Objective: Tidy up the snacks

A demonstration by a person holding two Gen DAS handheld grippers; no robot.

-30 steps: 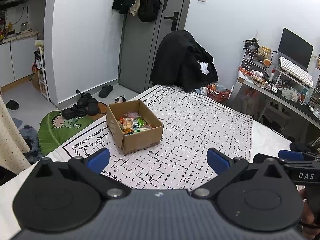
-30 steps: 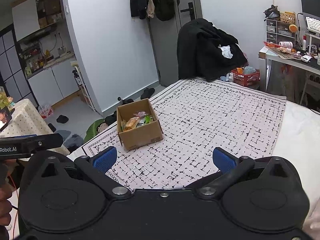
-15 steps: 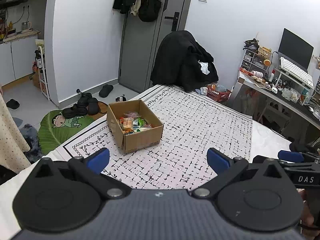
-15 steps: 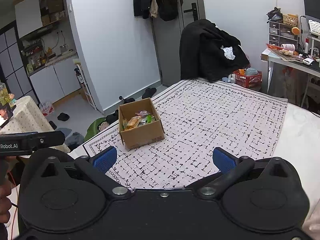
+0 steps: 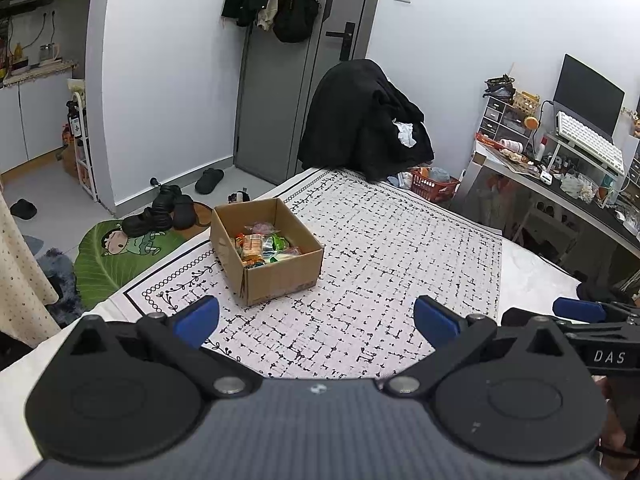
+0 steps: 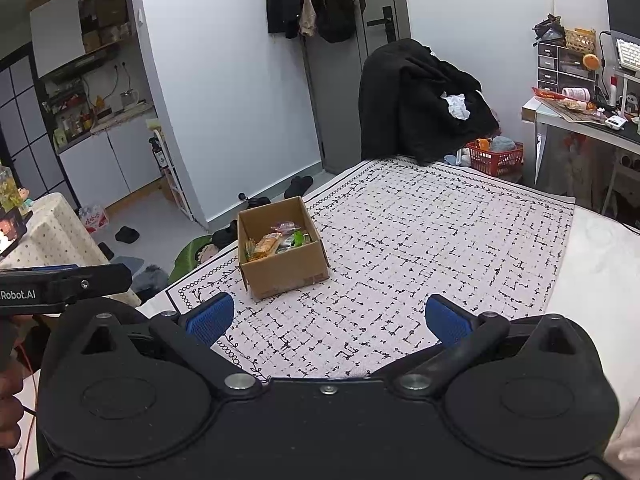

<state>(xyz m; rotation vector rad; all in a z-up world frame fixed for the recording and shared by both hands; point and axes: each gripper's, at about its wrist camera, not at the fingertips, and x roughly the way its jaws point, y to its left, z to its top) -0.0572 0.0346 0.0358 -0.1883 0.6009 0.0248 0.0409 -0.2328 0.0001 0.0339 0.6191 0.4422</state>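
An open cardboard box [image 5: 276, 276] [image 6: 286, 270] stands on the patterned cloth near the table's left edge, holding several wrapped snacks [image 5: 262, 246] [image 6: 276, 242] in orange, green and pink. My left gripper [image 5: 316, 320] hangs open well short of the box, its blue pads wide apart with nothing between them. My right gripper [image 6: 330, 316] is likewise open and empty, back from the box and to its right. Each gripper shows at the edge of the other's view.
A black-and-white patterned cloth [image 5: 400, 256] covers the table. A chair draped in black clothes [image 5: 364, 120] stands at the far end, with a red basket [image 5: 434, 186] beside it. A cluttered desk [image 5: 560, 168] runs along the right. Shoes and a green mat [image 5: 120, 256] lie on the floor left.
Both views have shifted only slightly; the right gripper drew back a little from the box. Both grippers stayed open and nothing on the table moved.
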